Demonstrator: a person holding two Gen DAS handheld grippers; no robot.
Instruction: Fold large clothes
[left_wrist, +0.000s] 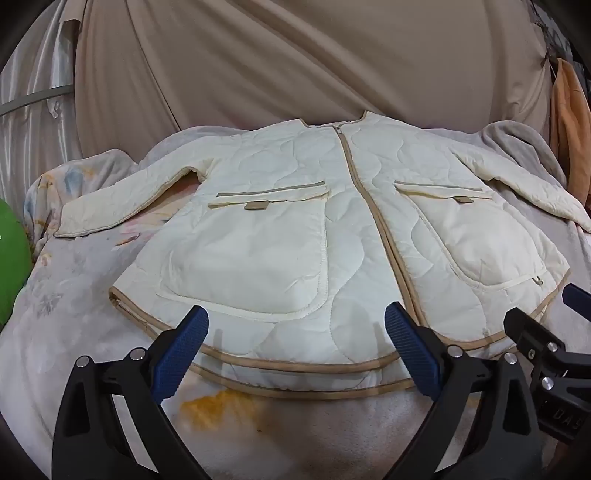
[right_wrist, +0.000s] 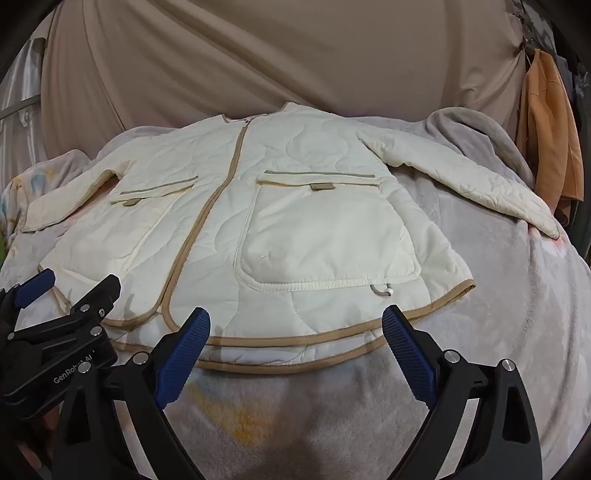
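Observation:
A cream quilted jacket (left_wrist: 295, 229) with tan trim lies flat, front up and zipped, on a pale blanket; it also shows in the right wrist view (right_wrist: 258, 229). Both sleeves are spread out to the sides. My left gripper (left_wrist: 295, 317) is open and empty, just above the jacket's bottom hem at its left half. My right gripper (right_wrist: 295, 317) is open and empty above the hem at the jacket's right half. Each gripper shows at the edge of the other's view: the right gripper (left_wrist: 546, 332) and the left gripper (right_wrist: 70, 291).
The blanket (left_wrist: 74, 295) covers a bed, with a yellow print (left_wrist: 218, 410) near me. A beige drape (left_wrist: 295, 66) hangs behind. An orange cloth (right_wrist: 546, 129) hangs at the right. A green object (left_wrist: 11, 258) sits at the far left.

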